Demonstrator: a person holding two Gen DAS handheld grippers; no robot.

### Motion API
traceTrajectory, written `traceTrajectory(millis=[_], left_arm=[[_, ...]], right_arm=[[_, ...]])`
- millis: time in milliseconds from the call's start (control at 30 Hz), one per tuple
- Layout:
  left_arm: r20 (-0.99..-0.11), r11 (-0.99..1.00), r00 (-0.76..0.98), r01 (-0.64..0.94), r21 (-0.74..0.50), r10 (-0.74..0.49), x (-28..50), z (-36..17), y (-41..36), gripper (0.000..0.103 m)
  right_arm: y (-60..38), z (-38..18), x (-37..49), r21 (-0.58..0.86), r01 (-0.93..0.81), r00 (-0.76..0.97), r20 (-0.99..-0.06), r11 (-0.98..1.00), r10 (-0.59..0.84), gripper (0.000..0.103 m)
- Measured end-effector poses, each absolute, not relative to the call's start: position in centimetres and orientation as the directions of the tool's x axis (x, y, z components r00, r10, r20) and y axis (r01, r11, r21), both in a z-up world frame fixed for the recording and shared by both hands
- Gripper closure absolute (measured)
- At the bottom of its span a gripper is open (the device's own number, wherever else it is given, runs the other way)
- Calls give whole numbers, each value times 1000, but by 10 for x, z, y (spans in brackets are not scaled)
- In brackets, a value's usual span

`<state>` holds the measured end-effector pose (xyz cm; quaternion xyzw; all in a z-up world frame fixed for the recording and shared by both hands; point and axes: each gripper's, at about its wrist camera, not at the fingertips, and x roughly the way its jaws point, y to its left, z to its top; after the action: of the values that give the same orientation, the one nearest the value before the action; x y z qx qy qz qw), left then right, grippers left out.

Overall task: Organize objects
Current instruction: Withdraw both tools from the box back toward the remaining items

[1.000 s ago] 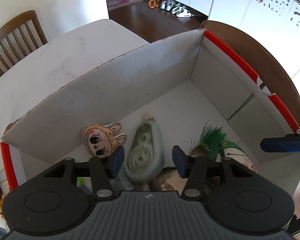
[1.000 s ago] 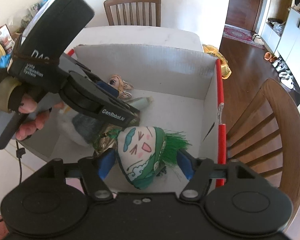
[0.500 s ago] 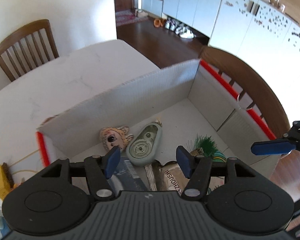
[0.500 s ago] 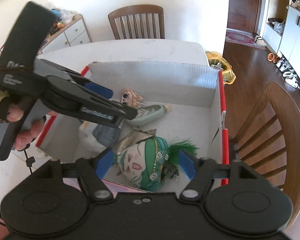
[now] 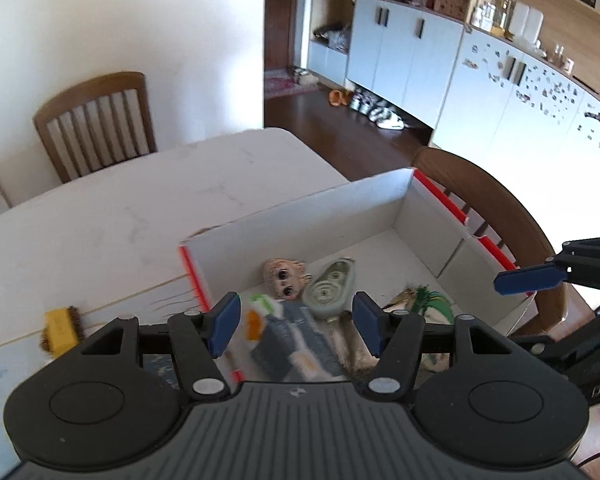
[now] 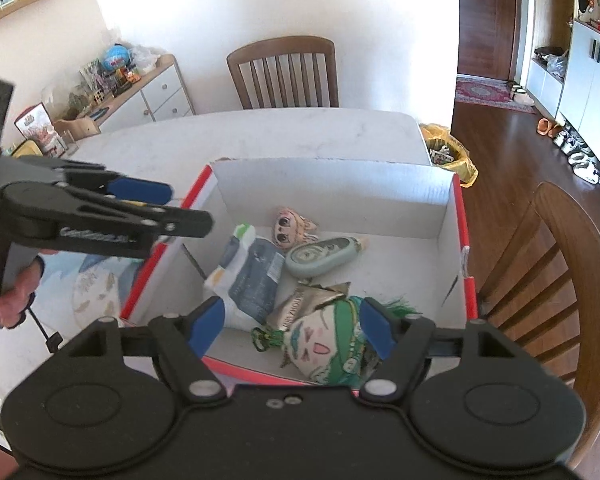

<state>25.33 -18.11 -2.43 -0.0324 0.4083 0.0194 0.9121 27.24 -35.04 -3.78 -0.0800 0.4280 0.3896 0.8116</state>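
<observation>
A white cardboard box (image 6: 332,184) with red edges stands on the white table. In it lie a cartoon face charm (image 6: 290,227), a pale green correction tape dispenser (image 6: 320,256), a blue-grey packet (image 6: 256,276), a gold wrapper (image 6: 312,300) and a green-haired plush doll (image 6: 324,348). The box (image 5: 300,216) also shows in the left wrist view with the dispenser (image 5: 330,290) and the charm (image 5: 284,276). My left gripper (image 5: 296,320) is open and empty above the box's near left side. My right gripper (image 6: 292,326) is open and empty above the doll.
A small yellow brush (image 5: 62,330) lies on the table (image 5: 100,232) left of the box. Wooden chairs stand at the far side (image 6: 284,72) and right of the box (image 6: 560,272). A sideboard with clutter (image 6: 132,88) stands at the left wall.
Both grippers have risen and drawn back from the box. The dispenser that was between my left fingers now lies in the box. The doll lies in the box, out of my right gripper.
</observation>
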Motion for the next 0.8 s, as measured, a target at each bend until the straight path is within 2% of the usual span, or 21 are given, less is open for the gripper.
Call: traceTrajectory(millis=[333,800], left_arm=[[-711,985,703,-139,-101,26,210,-7,-130,30],[-693,983,719,-160,-85,57,158,-4,-64,20]], right_arm=[[-324,-24,250,192,-683,382,-728,705,569,25],[-248,-21,213,217,-651,399,-718,728,570,13]])
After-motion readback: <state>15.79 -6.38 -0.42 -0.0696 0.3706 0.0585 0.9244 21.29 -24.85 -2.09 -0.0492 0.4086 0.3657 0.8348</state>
